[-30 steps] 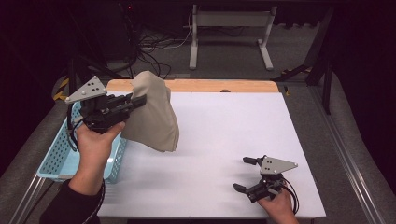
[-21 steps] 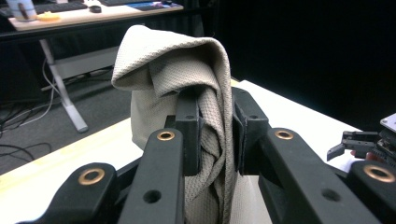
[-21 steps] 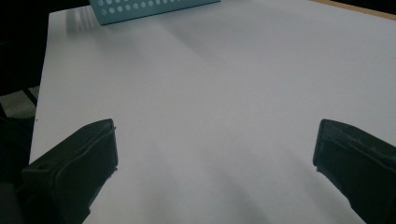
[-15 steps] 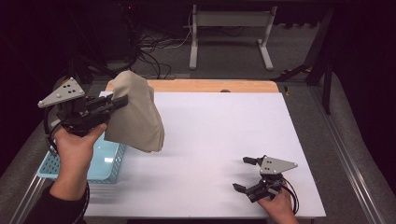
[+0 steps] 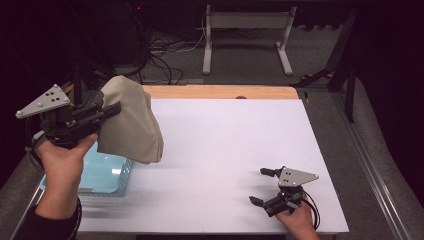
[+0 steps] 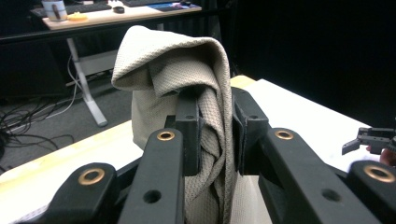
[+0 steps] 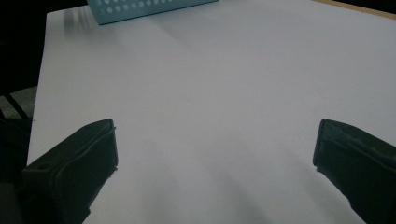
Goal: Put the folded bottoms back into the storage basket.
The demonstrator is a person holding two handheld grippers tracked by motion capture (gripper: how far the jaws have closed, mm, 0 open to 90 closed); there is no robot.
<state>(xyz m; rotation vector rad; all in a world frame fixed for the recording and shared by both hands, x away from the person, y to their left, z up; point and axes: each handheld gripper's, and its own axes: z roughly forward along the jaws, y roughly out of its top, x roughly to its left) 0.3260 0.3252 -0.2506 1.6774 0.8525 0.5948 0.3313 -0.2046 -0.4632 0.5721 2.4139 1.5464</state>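
a: what sits around your left hand-held gripper (image 5: 112, 111) right now?

b: its jaws are clamped on a bunch of the beige cloth (image 5: 131, 120), which hangs in the air over the left edge of the worktop (image 5: 225, 150). in the left gripper view the fabric (image 6: 187, 93) is pinched between both black jaws and folds over their tips. just below and to the left you have the turquoise basket (image 5: 107, 172), partly hidden behind your hand and the cloth, sitting at the worktop's left rim

a: and the other one?

b: your right hand-held gripper (image 5: 260, 186) rests low at the near right corner, jaws spread wide with nothing between them; in the right gripper view there is bare white surface ahead and the basket (image 7: 149, 9) at the far end

a: any room to move?

b: the whole middle of the white surface lies open between the cloth and your right hand. a wooden strip (image 5: 220, 92) borders the far edge, and beyond it stand a grey frame (image 5: 245, 30) and loose cables (image 5: 165, 47) on the floor
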